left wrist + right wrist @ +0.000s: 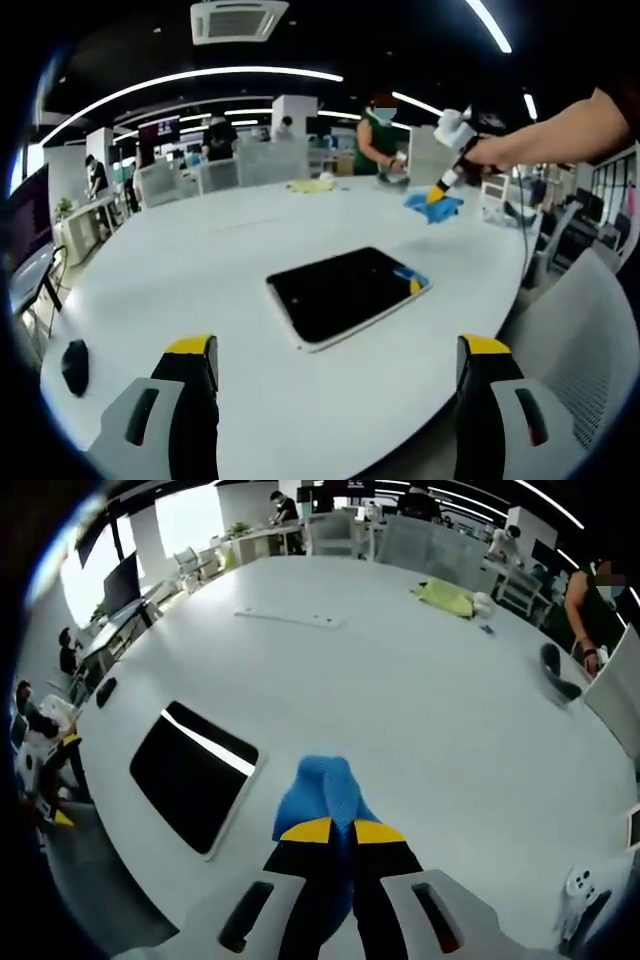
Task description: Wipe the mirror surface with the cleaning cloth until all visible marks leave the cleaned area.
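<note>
A dark rectangular mirror (345, 293) lies flat on the round white table (200, 260), just beyond my left gripper (337, 352), whose yellow-tipped jaws stand wide apart with nothing between them. Farther back right, a person's arm holds my right gripper (441, 188), tip down on a blue cleaning cloth (434, 207) on the table. In the right gripper view, my right gripper (333, 830) is shut on the blue cloth (318, 790), bunched just ahead of the jaws. The mirror (195, 775) lies to its left, apart from the cloth.
A black mouse (75, 367) sits at the table's near left edge. A yellow cloth (312, 186) lies at the far side, also seen as the yellow cloth (445, 597). A white chair (590, 330) stands at the right. A person (380, 135) stands beyond the table.
</note>
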Available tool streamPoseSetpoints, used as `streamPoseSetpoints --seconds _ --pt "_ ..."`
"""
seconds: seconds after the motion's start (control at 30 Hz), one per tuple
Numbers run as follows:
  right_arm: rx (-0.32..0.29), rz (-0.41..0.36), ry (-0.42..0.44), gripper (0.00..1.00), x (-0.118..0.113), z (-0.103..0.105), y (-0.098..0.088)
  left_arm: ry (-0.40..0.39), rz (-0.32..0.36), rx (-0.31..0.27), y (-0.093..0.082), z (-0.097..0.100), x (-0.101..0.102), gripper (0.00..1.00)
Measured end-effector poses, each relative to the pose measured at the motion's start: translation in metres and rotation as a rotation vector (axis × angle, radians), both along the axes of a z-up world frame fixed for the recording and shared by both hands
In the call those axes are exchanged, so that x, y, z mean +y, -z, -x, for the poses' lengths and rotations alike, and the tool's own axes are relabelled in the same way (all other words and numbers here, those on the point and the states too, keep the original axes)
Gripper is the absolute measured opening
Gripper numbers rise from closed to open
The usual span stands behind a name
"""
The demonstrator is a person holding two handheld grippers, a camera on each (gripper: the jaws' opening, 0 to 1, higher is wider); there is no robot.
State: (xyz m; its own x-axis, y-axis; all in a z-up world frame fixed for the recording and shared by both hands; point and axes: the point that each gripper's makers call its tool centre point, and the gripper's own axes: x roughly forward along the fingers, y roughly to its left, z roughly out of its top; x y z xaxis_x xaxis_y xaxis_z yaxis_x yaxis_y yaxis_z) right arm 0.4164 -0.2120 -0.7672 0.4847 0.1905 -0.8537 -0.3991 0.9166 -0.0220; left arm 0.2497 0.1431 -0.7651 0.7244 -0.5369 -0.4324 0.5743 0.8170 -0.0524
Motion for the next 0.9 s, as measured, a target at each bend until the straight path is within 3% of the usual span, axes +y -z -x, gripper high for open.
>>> streamPoseSetpoints --seconds 0.9 --pt "0.034 0.014 -0.022 0.01 0.038 -0.014 0.026 0.014 -0.012 0.0 0.0 0.003 -0.003 1.0"
